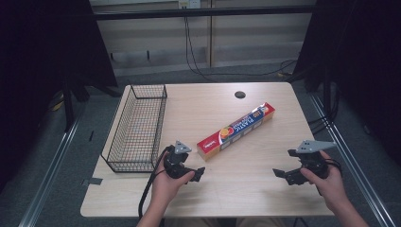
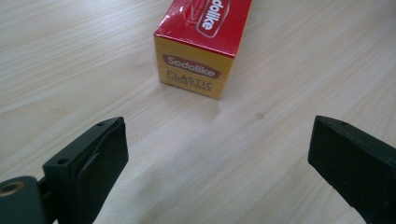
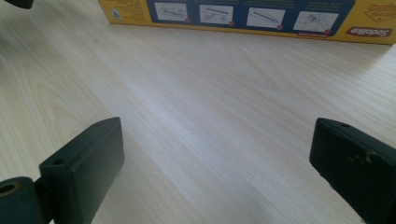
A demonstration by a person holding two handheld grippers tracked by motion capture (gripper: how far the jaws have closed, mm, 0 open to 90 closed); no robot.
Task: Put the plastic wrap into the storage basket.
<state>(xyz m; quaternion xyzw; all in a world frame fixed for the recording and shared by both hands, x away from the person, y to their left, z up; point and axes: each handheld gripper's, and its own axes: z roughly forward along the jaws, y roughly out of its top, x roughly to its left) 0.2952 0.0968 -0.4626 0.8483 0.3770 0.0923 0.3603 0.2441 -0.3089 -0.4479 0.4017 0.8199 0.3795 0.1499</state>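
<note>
Plastic wrap box (image 1: 236, 131) lies slanted across the middle of the high view, clear of both grippers. Left gripper (image 1: 189, 171), lower left of centre, has its jaws spread wide with nothing between them, facing the box's near end (image 2: 201, 46). Right gripper (image 1: 289, 174), lower right, is likewise spread and empty. A wire basket (image 1: 137, 127) stands at the table's (image 1: 246, 198) left edge.

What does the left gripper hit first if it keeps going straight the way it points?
Likely the near end of the plastic wrap box: the open left gripper faces it across bare table, slightly left of centre; depth is unclear.
</note>
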